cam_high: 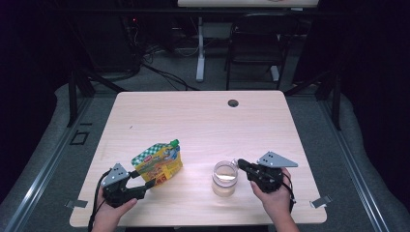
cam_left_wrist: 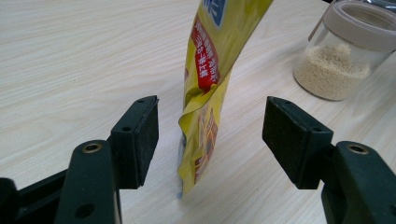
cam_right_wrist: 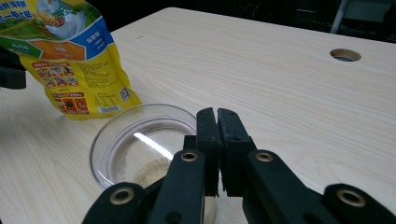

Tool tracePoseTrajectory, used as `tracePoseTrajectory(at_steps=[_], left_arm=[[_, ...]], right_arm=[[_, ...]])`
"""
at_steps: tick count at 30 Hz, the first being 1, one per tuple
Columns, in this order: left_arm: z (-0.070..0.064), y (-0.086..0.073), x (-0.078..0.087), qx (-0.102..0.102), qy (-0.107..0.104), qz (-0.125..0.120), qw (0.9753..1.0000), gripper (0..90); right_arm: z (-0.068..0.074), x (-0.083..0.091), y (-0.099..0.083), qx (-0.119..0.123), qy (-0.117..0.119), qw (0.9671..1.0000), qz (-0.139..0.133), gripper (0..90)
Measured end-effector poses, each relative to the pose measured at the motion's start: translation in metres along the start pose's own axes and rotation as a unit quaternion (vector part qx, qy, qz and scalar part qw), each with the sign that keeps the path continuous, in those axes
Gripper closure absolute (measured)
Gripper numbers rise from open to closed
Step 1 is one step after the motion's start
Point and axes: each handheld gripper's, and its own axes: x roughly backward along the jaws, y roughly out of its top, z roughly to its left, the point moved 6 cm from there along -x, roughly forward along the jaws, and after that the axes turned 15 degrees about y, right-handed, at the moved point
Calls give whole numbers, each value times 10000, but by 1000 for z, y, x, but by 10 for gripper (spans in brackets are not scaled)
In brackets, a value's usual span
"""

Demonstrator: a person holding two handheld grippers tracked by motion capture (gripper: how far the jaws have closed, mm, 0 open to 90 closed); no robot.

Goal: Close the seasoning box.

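A yellow stand-up pouch [cam_high: 158, 163] with a green cap stands upright on the table's near left. My left gripper [cam_high: 150, 184] is open at the pouch's lower right corner. In the left gripper view the pouch's bottom edge [cam_left_wrist: 205, 112] sits between the two pads, which stand apart from it on both sides [cam_left_wrist: 217, 137]. A glass jar [cam_high: 225, 178] holding pale granules stands to the right, also seen in the left gripper view [cam_left_wrist: 343, 56]. My right gripper [cam_high: 241, 165] is shut at the jar's right rim [cam_right_wrist: 108, 135], its jaws [cam_right_wrist: 217, 116] pressed together with nothing visible between them.
The light wooden table [cam_high: 203, 121] has a cable hole [cam_high: 233, 103] near its far edge. A black chair [cam_high: 256, 43] and a desk leg [cam_high: 200, 48] stand beyond the table. Metal clips [cam_high: 77, 203] stick out at both front corners.
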Motion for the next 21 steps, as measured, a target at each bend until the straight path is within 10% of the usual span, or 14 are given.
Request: tracePoseTrajectory(at_steps=[21], left_arm=[[7, 12, 20, -31, 145, -97, 9998, 364]], right_arm=[[0, 11, 10, -63, 45, 9999, -123, 790]])
